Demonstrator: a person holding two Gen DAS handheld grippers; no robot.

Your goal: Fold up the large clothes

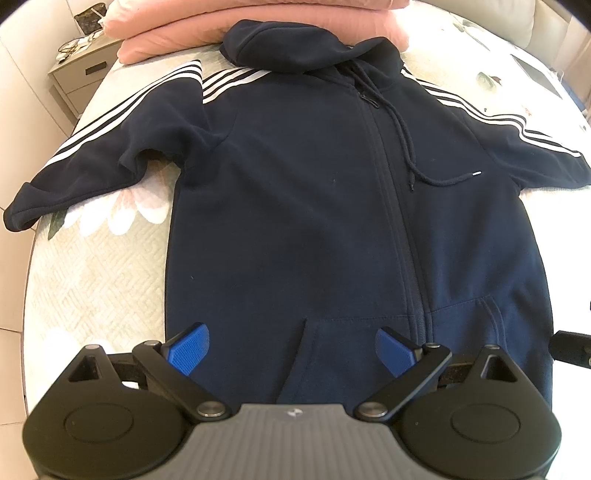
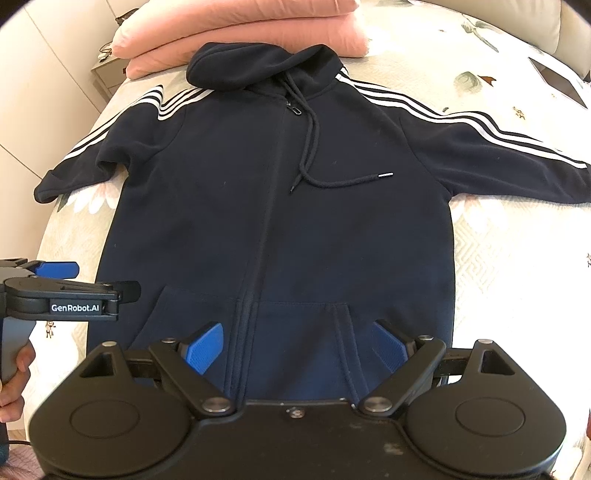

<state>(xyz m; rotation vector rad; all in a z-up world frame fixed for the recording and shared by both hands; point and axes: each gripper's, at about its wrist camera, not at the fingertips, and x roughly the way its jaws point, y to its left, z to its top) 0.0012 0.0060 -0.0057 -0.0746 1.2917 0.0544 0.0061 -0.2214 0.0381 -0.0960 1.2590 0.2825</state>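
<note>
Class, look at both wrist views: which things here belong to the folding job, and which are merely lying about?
Belongs to the job:
- navy hoodie, spread flat on the bed
- left gripper, open
- right gripper, open

Merely lying about:
- pink folded bedding
- bedside cabinet
- flat grey device on the floral bedspread

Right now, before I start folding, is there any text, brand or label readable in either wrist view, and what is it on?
"GenRobot.AI": white lettering on the side of the left gripper, seen in the right wrist view.
The navy hoodie shows only white stripes on its sleeves, no readable wording.
The small mark on the left gripper's grey body in its own view is a logo, not text.
Nothing else is readable.
</note>
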